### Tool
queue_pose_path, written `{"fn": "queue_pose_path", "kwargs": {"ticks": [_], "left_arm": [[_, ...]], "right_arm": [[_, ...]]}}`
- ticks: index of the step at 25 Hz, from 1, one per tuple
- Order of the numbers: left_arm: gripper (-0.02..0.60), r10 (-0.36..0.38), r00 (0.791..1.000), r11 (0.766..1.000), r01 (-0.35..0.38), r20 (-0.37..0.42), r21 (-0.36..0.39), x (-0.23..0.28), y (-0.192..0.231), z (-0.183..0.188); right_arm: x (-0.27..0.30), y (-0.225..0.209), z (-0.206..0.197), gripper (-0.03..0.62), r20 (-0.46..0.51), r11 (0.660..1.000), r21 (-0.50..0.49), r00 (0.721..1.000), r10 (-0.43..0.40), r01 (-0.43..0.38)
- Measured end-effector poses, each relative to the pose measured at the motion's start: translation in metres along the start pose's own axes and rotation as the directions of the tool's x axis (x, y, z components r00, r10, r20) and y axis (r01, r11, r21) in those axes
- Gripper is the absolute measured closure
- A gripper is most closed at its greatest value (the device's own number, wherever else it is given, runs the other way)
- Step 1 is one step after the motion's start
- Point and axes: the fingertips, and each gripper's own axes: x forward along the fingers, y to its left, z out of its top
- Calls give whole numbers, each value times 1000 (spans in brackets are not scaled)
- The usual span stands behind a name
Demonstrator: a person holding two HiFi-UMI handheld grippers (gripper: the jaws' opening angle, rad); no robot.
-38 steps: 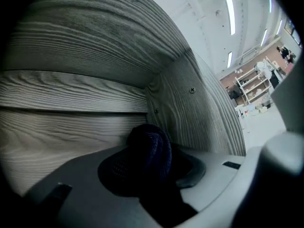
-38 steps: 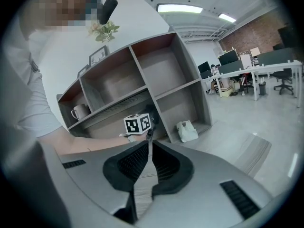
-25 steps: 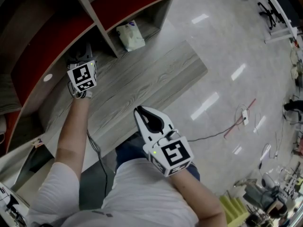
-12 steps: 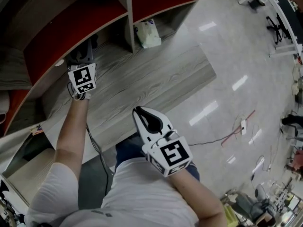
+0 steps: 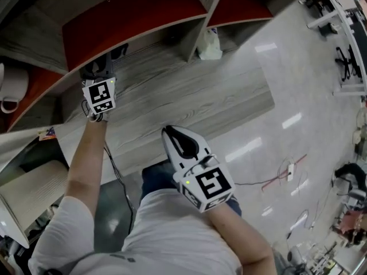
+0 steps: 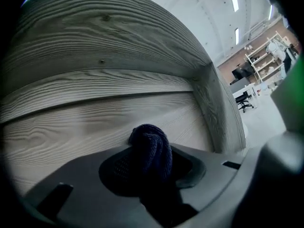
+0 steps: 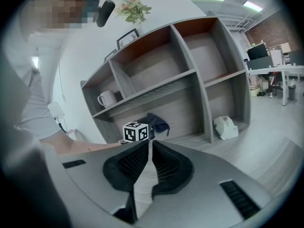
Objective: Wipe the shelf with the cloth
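A dark blue knitted cloth (image 6: 151, 144) is bunched between the jaws of my left gripper (image 6: 149, 163), which is shut on it. The cloth rests against the grey wood floor of the shelf's (image 6: 95, 122) lower compartment, left of an upright divider (image 6: 219, 113). In the head view the left gripper (image 5: 100, 70) reaches into that compartment, with the cloth (image 5: 117, 52) at its tip. My right gripper (image 5: 170, 136) hangs near my body over the wood floor, shut and holding nothing. In the right gripper view its jaws (image 7: 149, 148) nearly touch, and the cloth (image 7: 157, 122) shows beyond the left gripper's marker cube (image 7: 136, 131).
A white bag (image 5: 209, 44) lies in the lower compartment right of the divider (image 5: 192, 44). A white mug (image 7: 107, 99) stands on the shelf above. A picture frame (image 7: 127, 38) and flowers (image 7: 133, 8) sit on top. Office desks and chairs (image 7: 266, 75) stand off to the right.
The head view has swung, so the shelf and white bag sit further right. The left gripper with the cloth now lies further left of the divider. The right gripper has stayed put.
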Motion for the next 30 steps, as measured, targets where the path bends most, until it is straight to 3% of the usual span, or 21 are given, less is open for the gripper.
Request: {"fn": "queue_pose_path", "kwargs": {"ticks": [6,12,17,25,30], "left_arm": [[437,123,991,992,-125,-52,-24,-39,69,-25],[436,241,965,970,-242,-103,-6,-76,136,-44],[436,342,930,939,-344,-135,7,-106,185,-56],[436,487,852,871,-490,-193,33,-137,240,-78],[436,513,835,856,-515,-198,43,-139,246,-81]], "right_arm": [[21,36,-5,559,-32,995,-39,996,85,-87],[41,73,-10,559,-62,985,-57,986,157,-161],[53,97,-11,559,-71,977,-73,978,194,-199],[67,114,-12,559,-89,970,-93,972,217,-225],[72,116,-9,559,-91,970,-98,972,216,-224]]}}
